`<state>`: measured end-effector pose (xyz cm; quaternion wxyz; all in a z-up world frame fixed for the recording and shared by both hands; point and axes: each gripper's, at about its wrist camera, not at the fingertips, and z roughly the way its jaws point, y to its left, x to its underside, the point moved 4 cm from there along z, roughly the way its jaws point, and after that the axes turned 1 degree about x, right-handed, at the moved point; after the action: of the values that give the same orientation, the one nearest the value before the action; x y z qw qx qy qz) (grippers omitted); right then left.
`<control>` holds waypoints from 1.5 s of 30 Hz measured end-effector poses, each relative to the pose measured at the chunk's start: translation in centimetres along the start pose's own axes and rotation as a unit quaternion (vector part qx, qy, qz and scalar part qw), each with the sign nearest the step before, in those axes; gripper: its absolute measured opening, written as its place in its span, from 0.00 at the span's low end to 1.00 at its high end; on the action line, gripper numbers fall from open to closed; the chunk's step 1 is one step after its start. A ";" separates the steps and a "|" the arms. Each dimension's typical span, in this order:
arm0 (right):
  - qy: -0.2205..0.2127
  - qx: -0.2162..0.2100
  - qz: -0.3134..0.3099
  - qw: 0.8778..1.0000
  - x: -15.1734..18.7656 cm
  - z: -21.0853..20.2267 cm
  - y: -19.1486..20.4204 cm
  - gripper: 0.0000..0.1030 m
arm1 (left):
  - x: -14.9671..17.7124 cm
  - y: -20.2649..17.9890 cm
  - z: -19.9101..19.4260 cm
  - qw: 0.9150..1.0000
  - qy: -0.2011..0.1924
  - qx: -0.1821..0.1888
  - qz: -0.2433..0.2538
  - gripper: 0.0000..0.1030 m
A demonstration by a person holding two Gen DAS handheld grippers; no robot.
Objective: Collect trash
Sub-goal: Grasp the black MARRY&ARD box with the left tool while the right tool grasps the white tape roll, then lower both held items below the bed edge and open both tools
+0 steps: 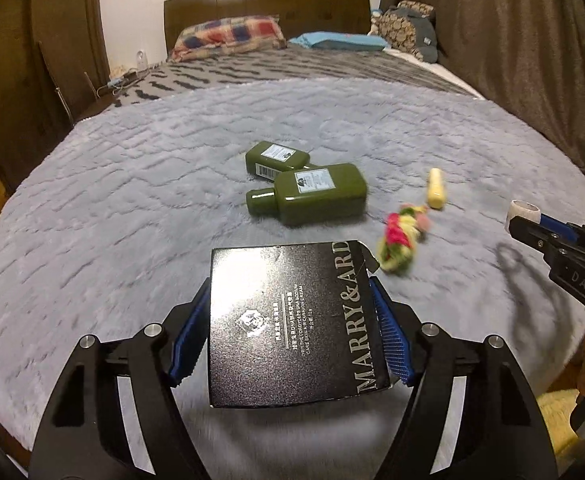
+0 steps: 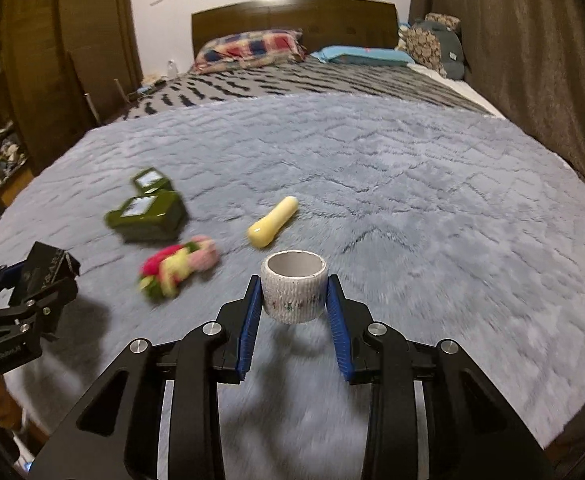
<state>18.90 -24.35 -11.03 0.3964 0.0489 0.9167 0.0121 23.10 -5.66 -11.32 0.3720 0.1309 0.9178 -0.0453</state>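
Both grippers carry trash above the grey blanket (image 1: 172, 184), presumably for binning: the left gripper (image 1: 292, 320) clamps a black box (image 1: 288, 320), the right gripper (image 2: 294, 296) pinches a tape roll (image 2: 294, 286)

A flat black box (image 1: 292, 324) printed "MARRY&ARD" is held clear above the near edge of the grey blanket (image 1: 132, 184), and a white tape roll (image 2: 293, 292) with its open core upward is also lifted above that edge. Toward the blanket's middle lie two dark green bottles (image 1: 308, 192) on their sides, touching. Nearer the near edge lie a cream-yellow tube (image 2: 272, 222) and a blurred pink, yellow and green bundle (image 2: 180, 266).
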 end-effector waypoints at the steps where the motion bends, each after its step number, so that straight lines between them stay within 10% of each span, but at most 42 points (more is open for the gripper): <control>1: -0.006 -0.003 -0.004 1.000 0.4 -1.2 0.2 0.33 | 0.5 -0.1 -0.9 1.000 -0.005 0.001 0.001 0.68; 17: -0.016 -0.043 -0.017 0.999 10.1 -11.6 2.4 0.33 | 10.6 -3.2 -11.3 0.998 -0.034 0.047 0.017 0.68; 33: 0.148 -0.042 0.014 0.988 23.4 -5.4 2.8 0.33 | 25.1 -6.2 -3.3 0.986 0.144 0.088 0.016 0.68; 45: 0.230 -0.053 0.021 0.971 27.7 -0.7 4.0 0.33 | 30.1 -6.1 3.1 0.968 0.234 0.095 0.002 0.68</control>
<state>-0.18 -17.62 -30.39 0.1763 0.0429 0.9802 0.0797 2.78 -5.83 -34.53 0.1327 0.1749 0.9705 -0.0994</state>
